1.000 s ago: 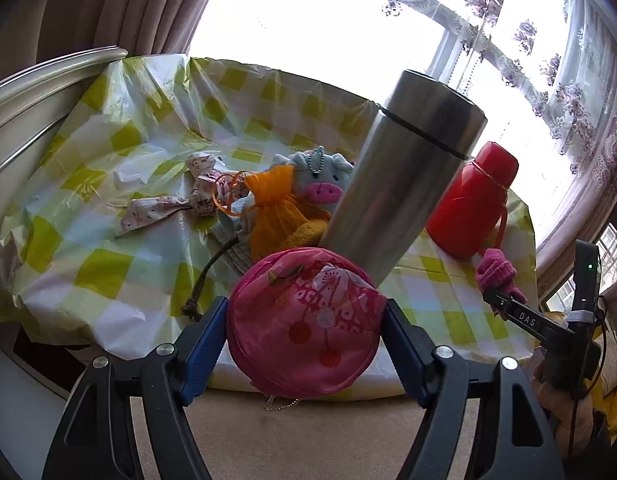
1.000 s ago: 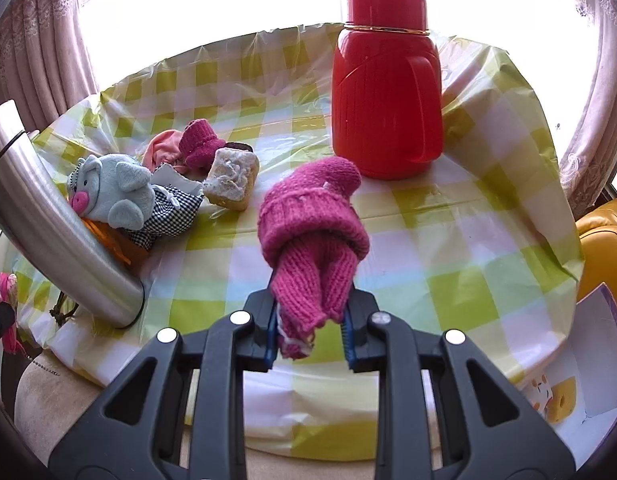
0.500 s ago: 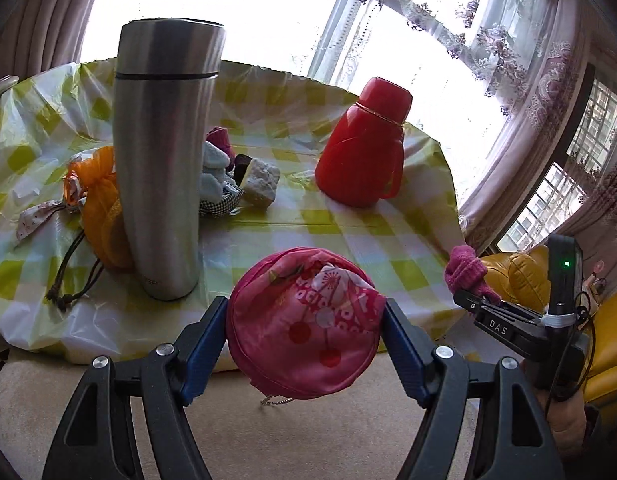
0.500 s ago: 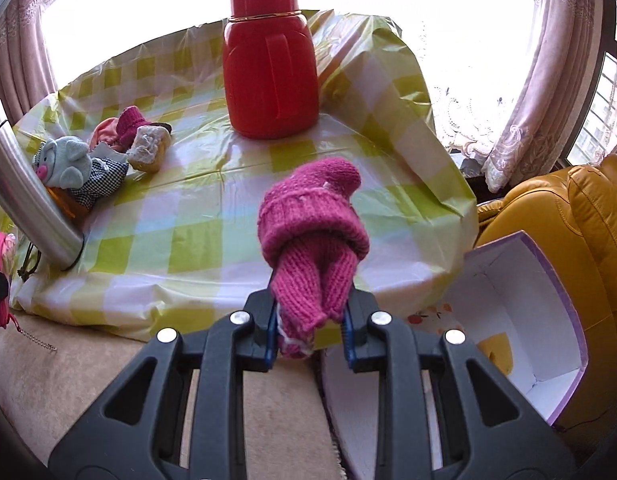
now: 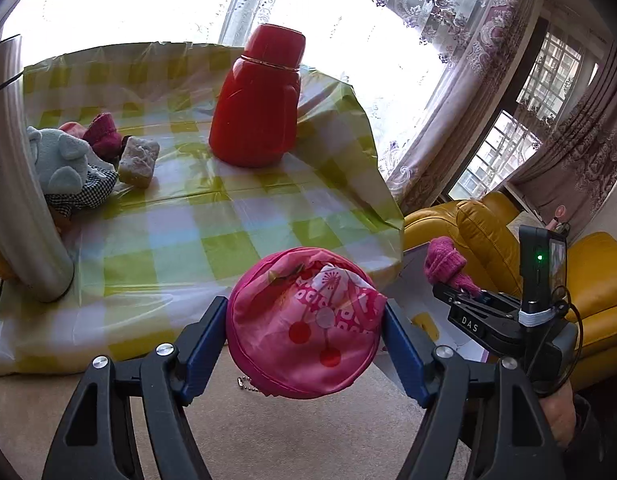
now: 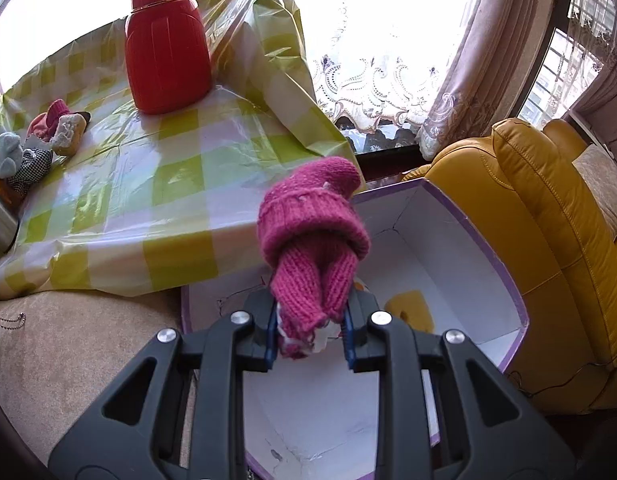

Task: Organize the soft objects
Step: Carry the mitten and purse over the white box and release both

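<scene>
Swinging away from table (image 5: 196, 216) toward box (image 6: 460, 216) | left gripper (image 5: 304, 340) clamped round pink pouch (image 5: 304, 320) | right gripper (image 6: 310, 336) pinched knitted mitten (image 6: 312, 240) | drop-off seemed near

The left tool (image 5: 306, 334) is clamped on a round pink pouch (image 5: 304, 322), with both blue pads pressed on its sides. Behind it is the surface (image 5: 212, 216) under a checked cloth, carrying a red flask (image 5: 258, 100), a grey plush toy (image 5: 64, 164) and a steel thermos (image 5: 16, 184). On the right, the right tool (image 5: 464, 294) grips a magenta knitted glove (image 5: 444, 260) near a yellow sofa (image 5: 488, 232).
</scene>
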### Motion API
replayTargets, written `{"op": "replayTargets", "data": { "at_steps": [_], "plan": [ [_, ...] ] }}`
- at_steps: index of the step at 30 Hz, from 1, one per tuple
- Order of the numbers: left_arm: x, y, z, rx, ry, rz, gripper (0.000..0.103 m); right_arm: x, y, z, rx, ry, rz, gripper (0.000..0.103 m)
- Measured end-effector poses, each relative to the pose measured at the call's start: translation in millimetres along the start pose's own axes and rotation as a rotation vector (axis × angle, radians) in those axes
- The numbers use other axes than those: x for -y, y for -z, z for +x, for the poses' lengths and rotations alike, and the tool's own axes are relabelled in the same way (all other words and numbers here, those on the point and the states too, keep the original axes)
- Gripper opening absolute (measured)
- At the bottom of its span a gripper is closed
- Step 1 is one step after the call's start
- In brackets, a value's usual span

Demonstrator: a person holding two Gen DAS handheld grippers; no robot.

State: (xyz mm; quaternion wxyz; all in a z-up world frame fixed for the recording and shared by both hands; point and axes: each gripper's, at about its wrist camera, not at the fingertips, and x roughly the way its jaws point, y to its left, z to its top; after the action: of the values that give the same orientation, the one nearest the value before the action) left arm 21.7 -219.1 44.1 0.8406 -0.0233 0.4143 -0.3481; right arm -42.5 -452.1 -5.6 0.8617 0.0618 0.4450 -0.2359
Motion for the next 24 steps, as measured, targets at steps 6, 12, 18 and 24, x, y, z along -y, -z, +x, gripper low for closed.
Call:
{"op": "replayTargets", "data": {
  "at_steps": [6, 12, 18, 24],
  "plan": [
    [40, -1, 21, -0.044, 0.068, 0.068, 0.076, 25, 1, -6, 0.007, 0.039, 0.048, 0.028],
    [78, 0, 38, -0.077, 0.130, 0.141, 0.076, 48, 0, -9, 0.017, 0.060, 0.099, 0.030],
    [108, 2, 50, -0.124, 0.265, 0.197, 0.088, 66, -2, -15, 0.038, 0.080, 0.163, 0.079],
    [105, 6, 52, -0.161, 0.235, 0.189, 0.088, 68, -5, -18, 0.065, 0.076, 0.177, 0.089]
  ]
}}
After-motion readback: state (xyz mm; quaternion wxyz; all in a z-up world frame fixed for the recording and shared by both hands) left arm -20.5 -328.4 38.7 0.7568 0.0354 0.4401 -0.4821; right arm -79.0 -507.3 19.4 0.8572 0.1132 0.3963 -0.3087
